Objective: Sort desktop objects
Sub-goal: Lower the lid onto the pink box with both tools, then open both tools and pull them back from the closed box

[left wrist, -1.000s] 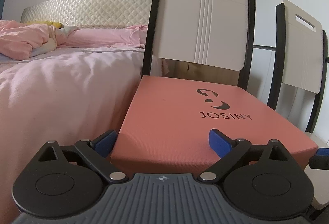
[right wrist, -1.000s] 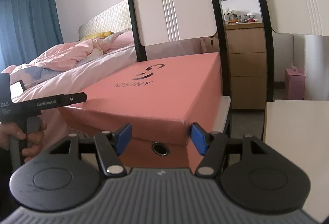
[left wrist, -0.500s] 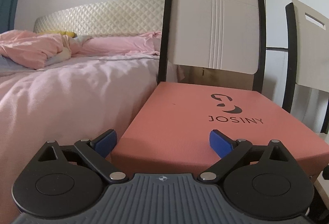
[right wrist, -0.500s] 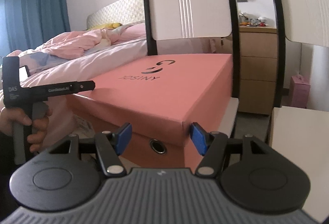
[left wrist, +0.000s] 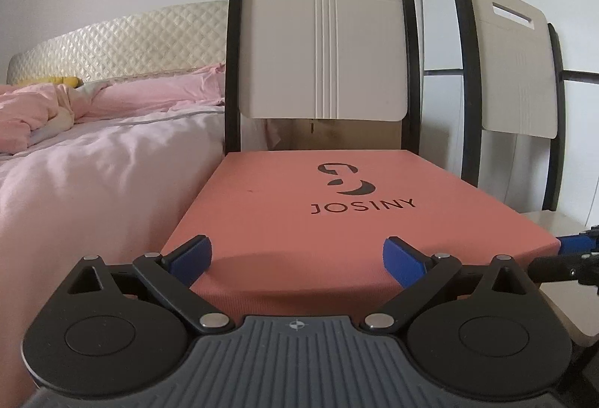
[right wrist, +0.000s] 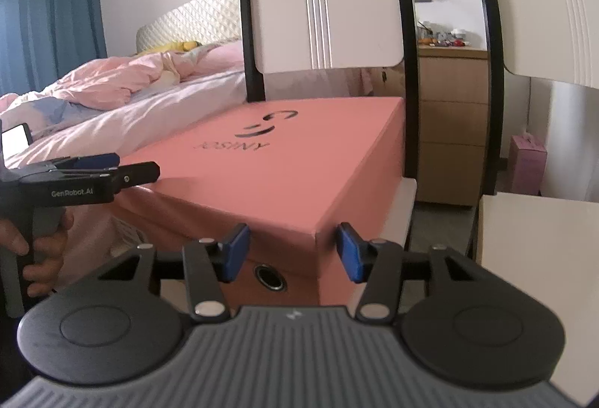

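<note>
A pink JOSINY shoebox (left wrist: 322, 217) lies on the seat of a white chair (left wrist: 322, 45). My left gripper (left wrist: 297, 256) is open at the box's near short end, its blue fingers level with the lid's top edge. My right gripper (right wrist: 292, 250) is open at the box's front right corner (right wrist: 318, 232), one finger on each side of that corner. The box also shows in the right wrist view (right wrist: 284, 168), with a round hole (right wrist: 268, 277) in its end wall. The left gripper appears there from the side (right wrist: 123, 172).
A bed with pink bedding (left wrist: 93, 161) runs along the chair's left side. A second white chair (left wrist: 520, 71) stands at the right, its seat (right wrist: 539, 243) close beside my right gripper. A wooden drawer unit (right wrist: 449, 123) stands behind.
Both grippers have moved closer to the box and sit lower against it. The right gripper now straddles the front corner. Neither gripper has closed.
</note>
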`<state>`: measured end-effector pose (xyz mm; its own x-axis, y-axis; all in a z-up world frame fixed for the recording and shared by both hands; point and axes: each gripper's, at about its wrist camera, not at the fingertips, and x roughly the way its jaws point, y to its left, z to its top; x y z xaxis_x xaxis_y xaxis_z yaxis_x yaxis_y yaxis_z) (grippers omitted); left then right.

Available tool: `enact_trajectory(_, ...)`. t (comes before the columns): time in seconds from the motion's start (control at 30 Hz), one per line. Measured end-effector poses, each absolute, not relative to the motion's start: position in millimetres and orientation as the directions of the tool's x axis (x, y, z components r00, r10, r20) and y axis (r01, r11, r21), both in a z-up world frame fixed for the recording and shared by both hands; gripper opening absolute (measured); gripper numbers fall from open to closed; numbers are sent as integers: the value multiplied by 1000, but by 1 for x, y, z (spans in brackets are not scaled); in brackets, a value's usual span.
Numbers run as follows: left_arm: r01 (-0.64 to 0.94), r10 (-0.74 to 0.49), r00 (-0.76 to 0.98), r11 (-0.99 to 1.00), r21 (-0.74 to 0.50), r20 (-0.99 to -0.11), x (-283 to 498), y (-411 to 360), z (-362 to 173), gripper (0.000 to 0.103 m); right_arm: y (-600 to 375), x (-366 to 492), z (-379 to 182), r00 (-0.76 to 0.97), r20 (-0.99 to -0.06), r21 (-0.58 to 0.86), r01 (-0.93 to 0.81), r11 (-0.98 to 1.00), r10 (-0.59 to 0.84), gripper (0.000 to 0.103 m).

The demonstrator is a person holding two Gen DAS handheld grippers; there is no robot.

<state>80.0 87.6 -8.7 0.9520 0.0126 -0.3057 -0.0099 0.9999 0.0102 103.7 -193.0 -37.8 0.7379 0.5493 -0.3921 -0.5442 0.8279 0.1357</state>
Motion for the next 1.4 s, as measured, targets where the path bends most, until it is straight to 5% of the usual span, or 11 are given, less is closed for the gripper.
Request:
enact_trajectory(0.87, -49, 36, 967, 998, -43, -254, 4, 81, 21, 103, -173, 70, -4, 818, -323, 91, -474, 876, 477, 54)
enact_trajectory(1.03, -20, 23, 982, 1000, 18, -189, -7, 75, 18, 103, -168, 44, 1, 842, -261, 121, -457, 881, 472, 74)
enact_trajectory(1.4, -37, 32, 987, 999, -24, -158, -16, 90, 10, 103, -151, 11, -12, 916, -163, 161, -343, 925, 368, 95)
